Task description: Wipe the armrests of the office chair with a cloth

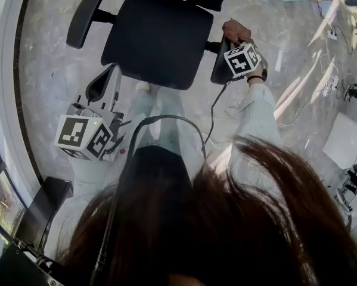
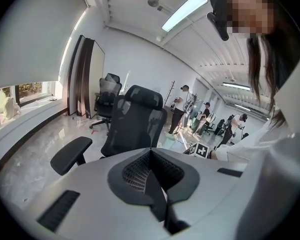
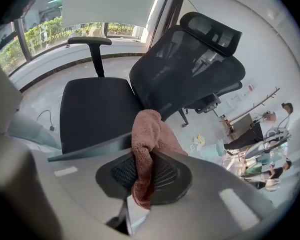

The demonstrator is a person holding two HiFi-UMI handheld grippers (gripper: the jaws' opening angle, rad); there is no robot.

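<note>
Head view. Looks down on a black chair [image 1: 157, 37] with its seat toward the person. Shows the right hand-held gripper [image 1: 232, 40] over the chair's armrest [image 1: 219, 70] on that side. Shows a brownish cloth [image 1: 236, 28] at its tip, apparently lying on the armrest's rear end. Finds the left hand-held gripper [image 1: 104, 83] just off the seat's front corner, touching nothing. Leaves the other armrest [image 1: 84, 18], across the seat, well apart from both.

Left gripper view. Clenched on nothing, left hand-held gripper [image 2: 151, 164] pads pressed together. Faces the chair [image 2: 134, 119] and the other armrest [image 2: 72, 154].

Right gripper view. Grasping the cloth [image 3: 150, 129]: right hand-held gripper [image 3: 142, 176] pinching one fold, with a bunch standing past the tips. Looks across the chair [image 3: 97, 111] to the other armrest [image 3: 89, 41].

Handling, as a judgement. Looks soft, light and limp, a terry weave. Unlikely to slip or be damaged, but likely to bunch and drag on the padding. Best taken by a thick fold, with enough left free beyond the tips to lie flat on the armrest top.
</note>
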